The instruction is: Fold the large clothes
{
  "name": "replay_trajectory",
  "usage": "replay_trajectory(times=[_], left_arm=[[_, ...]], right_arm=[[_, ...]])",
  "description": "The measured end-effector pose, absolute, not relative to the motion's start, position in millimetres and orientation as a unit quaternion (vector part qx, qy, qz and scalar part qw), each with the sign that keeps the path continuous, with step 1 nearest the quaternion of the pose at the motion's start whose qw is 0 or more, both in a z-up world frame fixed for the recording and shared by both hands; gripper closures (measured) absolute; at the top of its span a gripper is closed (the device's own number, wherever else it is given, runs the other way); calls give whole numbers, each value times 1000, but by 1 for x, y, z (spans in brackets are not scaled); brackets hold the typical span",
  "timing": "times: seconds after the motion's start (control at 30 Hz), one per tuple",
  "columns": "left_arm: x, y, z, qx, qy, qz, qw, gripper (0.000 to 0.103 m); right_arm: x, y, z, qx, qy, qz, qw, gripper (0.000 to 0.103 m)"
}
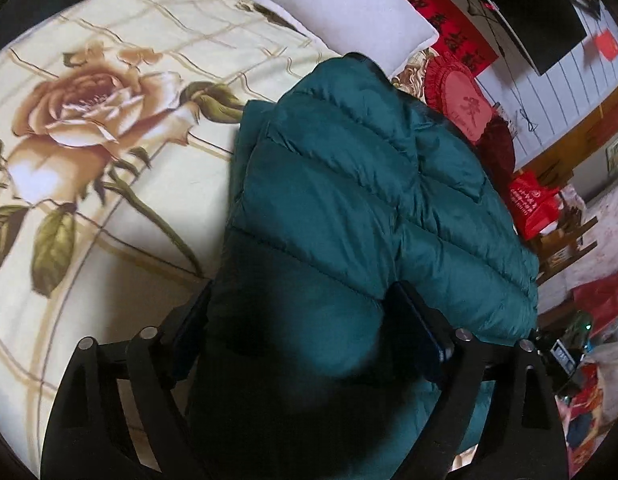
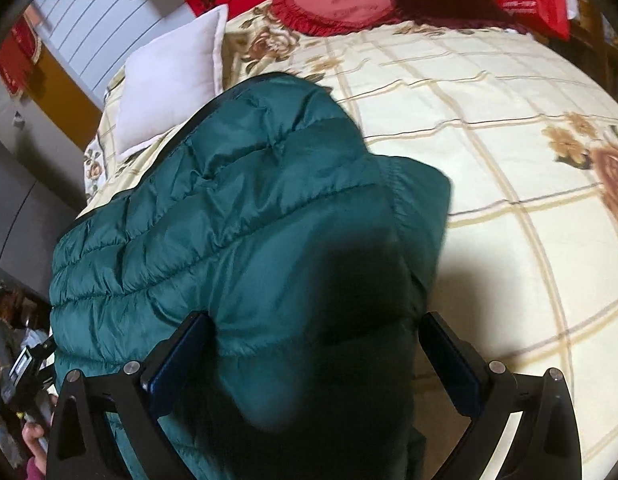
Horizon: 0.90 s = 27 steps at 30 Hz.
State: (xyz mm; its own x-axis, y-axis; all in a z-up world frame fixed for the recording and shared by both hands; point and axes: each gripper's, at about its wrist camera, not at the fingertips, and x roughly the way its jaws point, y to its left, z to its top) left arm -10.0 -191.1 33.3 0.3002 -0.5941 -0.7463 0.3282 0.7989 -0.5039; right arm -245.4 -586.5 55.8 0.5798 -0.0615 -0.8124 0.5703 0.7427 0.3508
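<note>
on a bed spread with a cream, rose-printed sheet (image 1: 109,208), a teal quilted down jacket (image 1: 349,184) is laid in a bulky, folded heap, its stitched bands running across the padding. from the left wrist view, the left gripper (image 1: 305,320) is seen angled down over the near end of the jacket, with its jaws spread wide; the padded fabric bulges up between the two blue-lined fingers (image 1: 421,328), but whether the pads press on it cannot be told, since the near cloth is lost in shadow. from the right wrist view, the right gripper (image 2: 313,360) is likewise pointed down at the jacket (image 2: 237,200), with its jaws also set wide apart and the jacket's near edge swelling between them; a firm grip cannot be confirmed there either. a white pillow (image 1: 349,12) is placed beyond the far end of the jacket, near the head of the bed. a red fringed cushion (image 2: 337,0) and a dark red one are set beside it, against a wall hung with red banners. a red bag (image 1: 533,204) is seen past the bed's edge.
</note>
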Motion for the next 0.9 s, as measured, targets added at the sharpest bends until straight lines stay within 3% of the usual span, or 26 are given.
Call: replay_trajectory(times=[0.37,0.47,0.53,0.63,0.77,0.9], left_arm=[[-3,-206,29,-123,521,-297,791,2],[-11,-215,38,-85,502,-303,806,15],[-19,-219,46,-59,489,-303,816,24],[-28,-218,56,-39,477,-304,824,40],[-41,-211,70,-33,465,-308,829,53],[-57,-202,81,-25,459,-314,830,57]], right_arm=[[-225,-585,49,295,427,-151,841,0],[-229,-570,57,271,415,-153,855,16],[-233,-564,65,265,408,-155,860,35],[-243,-555,80,261,391,-155,869,53],[-253,-541,97,260,374,-151,878,61],[-265,-525,113,254,367,-141,884,64]])
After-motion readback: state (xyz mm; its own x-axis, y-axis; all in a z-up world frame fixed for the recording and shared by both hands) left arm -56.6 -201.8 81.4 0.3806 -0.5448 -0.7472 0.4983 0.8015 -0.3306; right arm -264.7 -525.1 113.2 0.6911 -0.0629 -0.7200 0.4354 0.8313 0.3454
